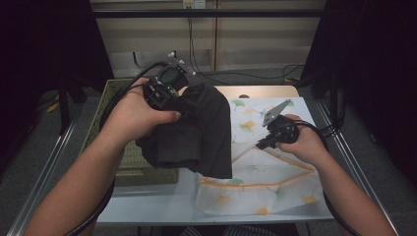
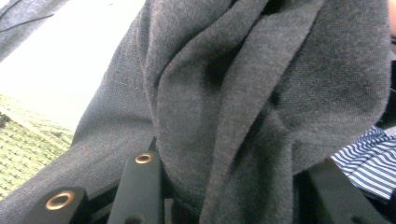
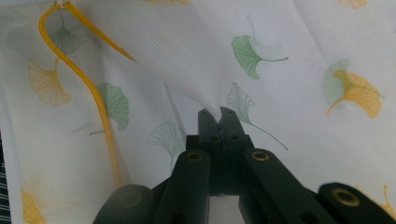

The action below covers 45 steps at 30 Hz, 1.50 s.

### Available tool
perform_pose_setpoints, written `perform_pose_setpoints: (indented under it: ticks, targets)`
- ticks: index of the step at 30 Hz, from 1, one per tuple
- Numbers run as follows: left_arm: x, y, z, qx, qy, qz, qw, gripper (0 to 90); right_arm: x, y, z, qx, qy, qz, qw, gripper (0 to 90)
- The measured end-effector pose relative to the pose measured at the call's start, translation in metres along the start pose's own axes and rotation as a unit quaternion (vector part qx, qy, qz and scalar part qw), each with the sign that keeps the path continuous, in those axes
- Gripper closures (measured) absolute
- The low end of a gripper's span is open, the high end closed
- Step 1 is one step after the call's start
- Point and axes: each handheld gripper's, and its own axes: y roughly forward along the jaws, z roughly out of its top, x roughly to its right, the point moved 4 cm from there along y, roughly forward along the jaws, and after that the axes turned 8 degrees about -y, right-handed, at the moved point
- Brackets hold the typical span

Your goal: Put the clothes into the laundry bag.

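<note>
Above the desk's (image 1: 147, 202) left side, the left tongs (image 1: 173, 96) are gripping a dark grey knitted garment (image 1: 196, 130), lifting it beside a green woven basket (image 1: 129, 162). Toward the right edge, the right tongs (image 3: 218, 116) are pinching shut on a white leaf-printed mesh bag with yellow trim (image 3: 140, 60).

Left gripper (image 1: 169, 86) raised, clamped on dark garment (image 1: 196, 132), right gripper (image 3: 218, 116) low, jaws pinched on patterned cloth (image 3: 299, 56)
</note>
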Motion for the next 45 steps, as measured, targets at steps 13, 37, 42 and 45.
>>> perform_pose_setpoints:
  ticks: [13,37,42,45]
  targets:
    - [0.014,0.007,-0.003,-0.023,0.02,-0.015,0.9994,59.5,0.004,-0.001,0.0,0.01,0.004,-0.004,0.9999,90.0]
    - [0.054,0.026,-0.017,-0.027,0.049,-0.049,0.9973,59.4,0.008,-0.005,0.007,0.023,0.01,-0.017,0.9995,90.0]
    - [0.062,0.027,-0.016,-0.031,0.06,-0.058,0.9961,59.3,0.011,-0.005,0.011,0.027,0.011,-0.02,0.9994,90.0]
    - [0.068,0.028,-0.015,-0.027,0.063,-0.068,0.9953,59.3,0.011,-0.005,0.012,0.027,0.012,-0.019,0.9994,90.0]
